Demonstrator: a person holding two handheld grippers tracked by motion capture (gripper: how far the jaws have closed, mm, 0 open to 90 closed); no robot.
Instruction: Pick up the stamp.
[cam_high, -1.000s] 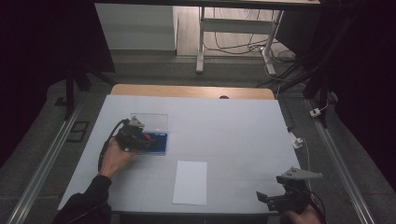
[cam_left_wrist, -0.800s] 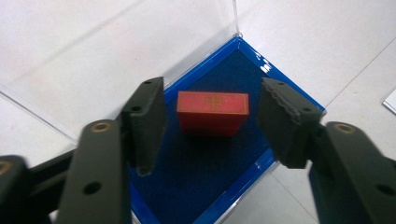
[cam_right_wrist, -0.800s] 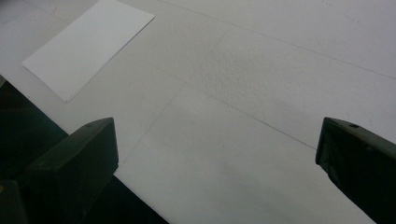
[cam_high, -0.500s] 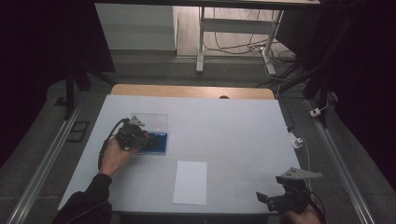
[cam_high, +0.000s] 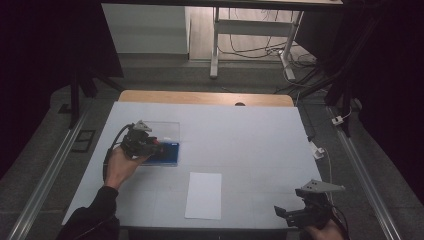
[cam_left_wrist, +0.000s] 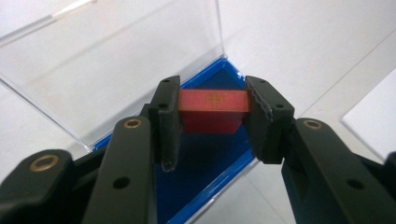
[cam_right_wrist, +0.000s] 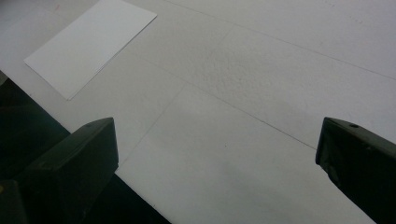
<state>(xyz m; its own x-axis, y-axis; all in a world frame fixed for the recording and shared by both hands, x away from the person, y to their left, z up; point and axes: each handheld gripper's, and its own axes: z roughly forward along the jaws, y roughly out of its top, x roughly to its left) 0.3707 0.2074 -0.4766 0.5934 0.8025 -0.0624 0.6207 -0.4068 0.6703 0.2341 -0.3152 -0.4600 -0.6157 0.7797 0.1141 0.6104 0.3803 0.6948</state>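
The left gripper (cam_left_wrist: 213, 122) has its fingers (cam_left_wrist: 168, 122) closed onto a small red block (cam_left_wrist: 212, 111), one pad pressed against each end, so the block spans the whole gap between them. The jaws have just been closing, and the block sits clamped between them now. Just below and behind the fingers lies the blue tray (cam_left_wrist: 205, 172) of an open case, and its clear lid (cam_left_wrist: 112, 60) stands up beyond the left finger. In the high view this gripper (cam_high: 150, 146) is over the case (cam_high: 167, 152) on the white worktop (cam_high: 250, 135).

The right gripper (cam_right_wrist: 217, 154) has its fingers spread wide with nothing between them but bare worktop. A white sheet of paper (cam_right_wrist: 91, 44) lies well beyond its left finger. In the high view it (cam_high: 292, 215) sits at the near edge, with the paper (cam_high: 204, 195) apart from it.
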